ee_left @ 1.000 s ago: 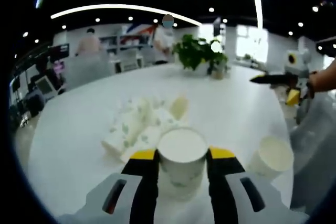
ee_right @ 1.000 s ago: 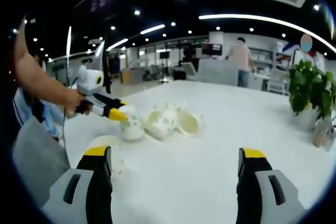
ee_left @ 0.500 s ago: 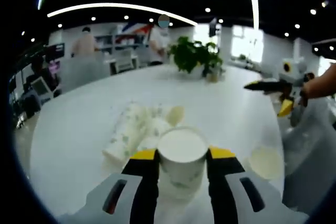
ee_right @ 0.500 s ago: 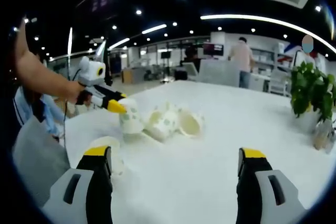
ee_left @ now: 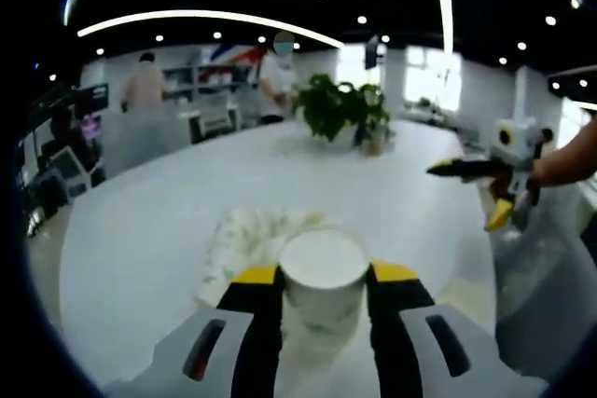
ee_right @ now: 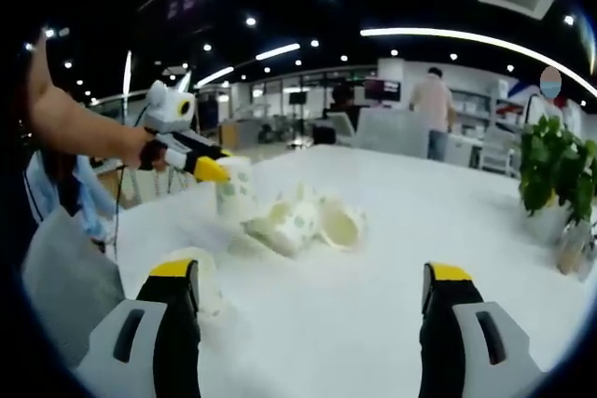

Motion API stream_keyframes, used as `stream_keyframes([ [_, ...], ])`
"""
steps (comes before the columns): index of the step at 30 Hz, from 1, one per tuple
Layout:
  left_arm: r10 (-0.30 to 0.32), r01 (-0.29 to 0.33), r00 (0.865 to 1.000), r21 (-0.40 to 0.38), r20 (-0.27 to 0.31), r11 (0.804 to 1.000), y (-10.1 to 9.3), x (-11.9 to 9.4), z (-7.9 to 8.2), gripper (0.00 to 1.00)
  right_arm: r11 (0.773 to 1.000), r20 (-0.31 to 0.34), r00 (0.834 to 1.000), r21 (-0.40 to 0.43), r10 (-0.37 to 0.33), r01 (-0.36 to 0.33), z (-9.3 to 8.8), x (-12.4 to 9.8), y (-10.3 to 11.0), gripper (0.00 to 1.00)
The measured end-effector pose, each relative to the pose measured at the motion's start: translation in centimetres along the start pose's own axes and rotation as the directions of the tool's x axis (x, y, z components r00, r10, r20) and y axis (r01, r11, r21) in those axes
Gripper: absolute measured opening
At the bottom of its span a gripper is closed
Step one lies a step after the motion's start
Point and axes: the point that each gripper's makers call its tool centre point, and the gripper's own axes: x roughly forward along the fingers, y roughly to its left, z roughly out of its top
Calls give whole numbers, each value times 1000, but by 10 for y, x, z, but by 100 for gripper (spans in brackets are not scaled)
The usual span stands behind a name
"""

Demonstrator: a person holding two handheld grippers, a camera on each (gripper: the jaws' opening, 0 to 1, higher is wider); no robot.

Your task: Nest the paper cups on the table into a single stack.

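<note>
Between the yellow-tipped jaws of the left tongs [ee_left: 323, 277]: one paper cup [ee_left: 323, 279], white with a faint green print, mouth up and upright, clamped by its wall. In the right gripper view the same cup [ee_right: 236, 189] hangs clear above the table [ee_right: 392, 258], carried there by the left tongs [ee_right: 216, 172]. Judged purpose of the upright hold: an open mouth and a free base, ready to drop into another cup or receive one.

On the table, near its middle: a cluster of toppled cups [ee_right: 303, 223], lying on their sides, touching one another, mouths facing various ways. Seen from the left gripper view the cluster [ee_left: 247, 241] lies just beyond the held cup and is partly hidden by it. Count uncertain; the shapes blur together.

At the near table edge, just beside the right view's left jaw: a single upright cup [ee_right: 191, 272], mouth open, standing apart from the cluster. Likely candidate for a stack base.

Right tongs [ee_right: 312, 297]: jaws spread wide, nothing between them, held above bare table; also visible in the left gripper view [ee_left: 464, 169], off to the side.

Far edge: potted plant [ee_left: 338, 109], unrelated to the task.

Stage, as judged: early; no finished stack visible.
</note>
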Motion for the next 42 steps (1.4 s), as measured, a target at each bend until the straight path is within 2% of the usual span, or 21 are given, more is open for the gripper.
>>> stream_keyframes([
  [11, -51, 51, 999, 50, 1, 997, -9, -5, 35, 33, 1000, 9, 1000, -14, 8, -8, 8, 2, 4, 98],
  [25, -61, 60, 998, 78, 7, 995, -9, -9, 49, 33, 1000, 29, 999, -23, 21, -20, 18, 5, 8, 97],
  [42, -130, 124, 991, 132, 39, 983, -34, -21, 77, 33, 997, 65, 995, -33, 71, -69, 40, 13, 22, 93],
])
